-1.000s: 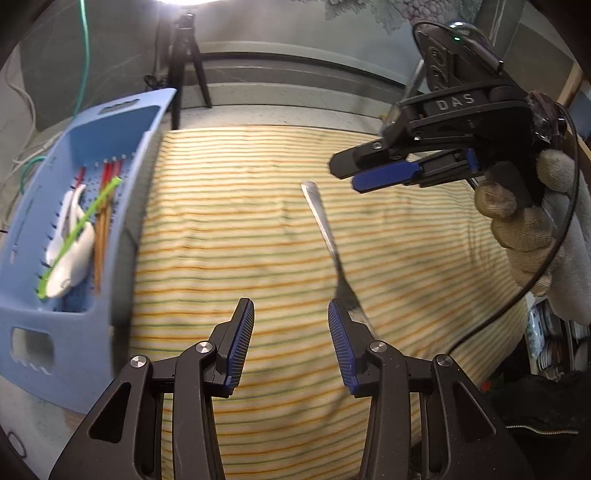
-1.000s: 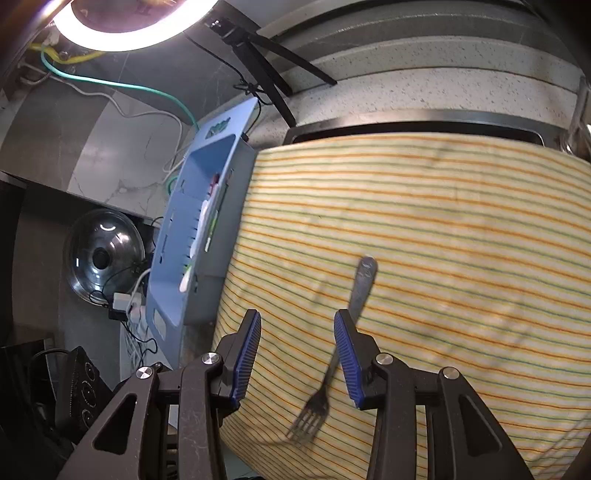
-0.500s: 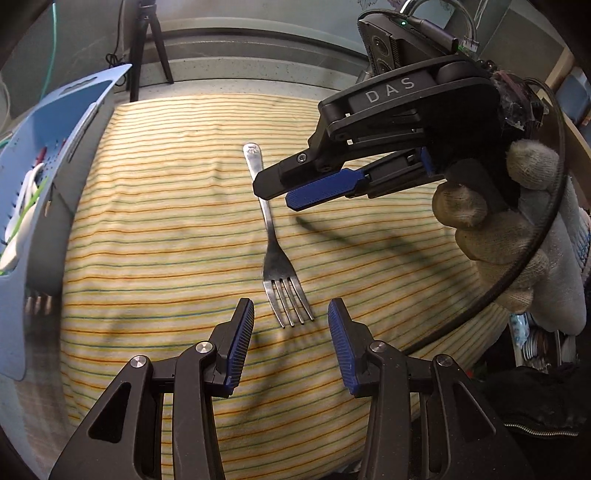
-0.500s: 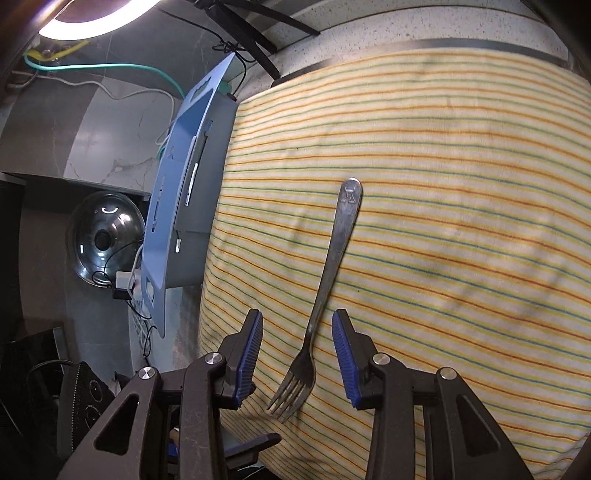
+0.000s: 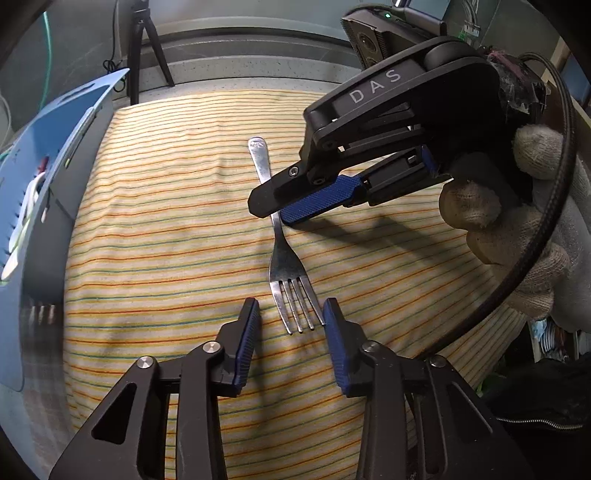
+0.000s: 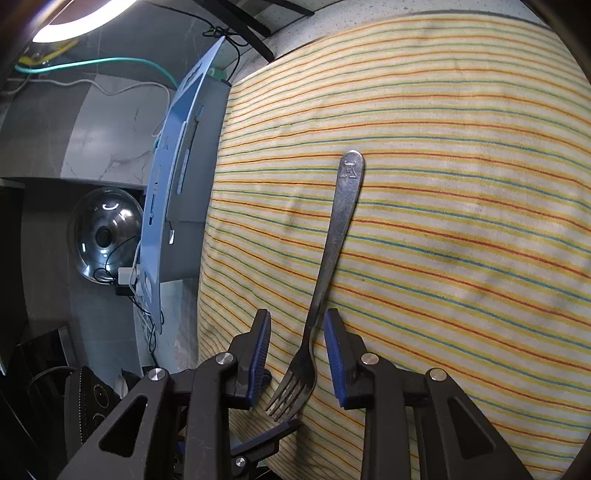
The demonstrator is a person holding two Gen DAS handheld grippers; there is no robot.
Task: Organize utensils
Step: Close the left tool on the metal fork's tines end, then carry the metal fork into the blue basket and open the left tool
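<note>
A steel fork (image 5: 282, 254) lies on the striped cloth (image 5: 166, 229), tines toward me in the left wrist view. My left gripper (image 5: 292, 314) brackets the tines. Its jaws are closing, with a gap still on the left side. My right gripper (image 5: 275, 211), held by a gloved hand (image 5: 517, 236), straddles the fork's handle from the right. In the right wrist view the fork's neck (image 6: 314, 317) runs between the fingers of the right gripper (image 6: 297, 332). Those jaws are closing too and the pads stand clear of the metal. A blue basket (image 5: 55, 155) at the left holds white spoons and chopsticks.
The basket (image 6: 184, 147) stands off the cloth's left edge on a grey counter. Tripod legs (image 5: 147, 48) rise behind it. A glass pot lid (image 6: 105, 236) and cables lie below the counter's left side. A ring light (image 6: 74, 22) glares at the top.
Both grippers have come down onto the fork. The left one slid across until the tines lay between its fingers. Both pairs of jaws have narrowed.
</note>
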